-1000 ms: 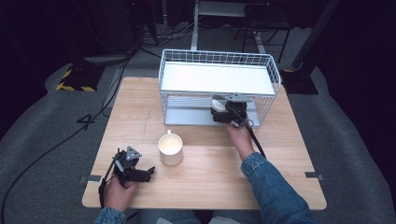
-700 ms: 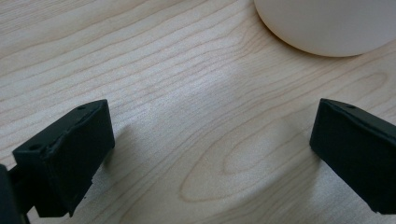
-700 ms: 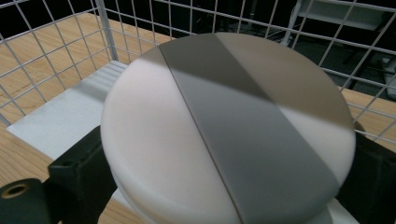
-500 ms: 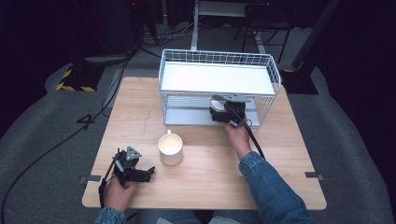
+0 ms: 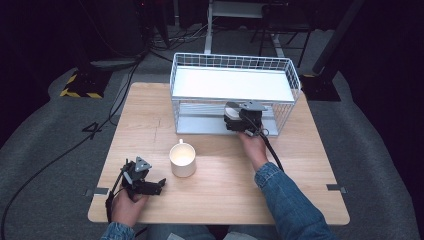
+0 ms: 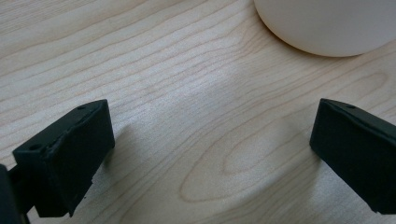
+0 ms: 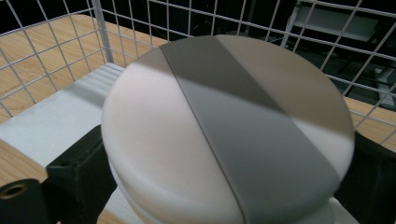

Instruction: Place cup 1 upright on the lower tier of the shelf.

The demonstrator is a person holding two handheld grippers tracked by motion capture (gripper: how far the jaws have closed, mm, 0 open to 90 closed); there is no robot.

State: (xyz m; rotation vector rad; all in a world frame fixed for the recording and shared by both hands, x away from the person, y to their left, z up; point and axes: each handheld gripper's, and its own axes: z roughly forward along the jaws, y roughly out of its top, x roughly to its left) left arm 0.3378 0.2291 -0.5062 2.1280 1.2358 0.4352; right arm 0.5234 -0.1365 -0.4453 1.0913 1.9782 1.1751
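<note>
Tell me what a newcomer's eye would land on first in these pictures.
First, the white wire rack at the table's far side, with the right gripper reaching into its lower shelf. In the right gripper view, a round white object, upside down and crossed by a band of shadow, sits between that gripper's jaws. Next, the white mug stands mid-table, with the left gripper resting near it, jaws apart around nothing.
</note>
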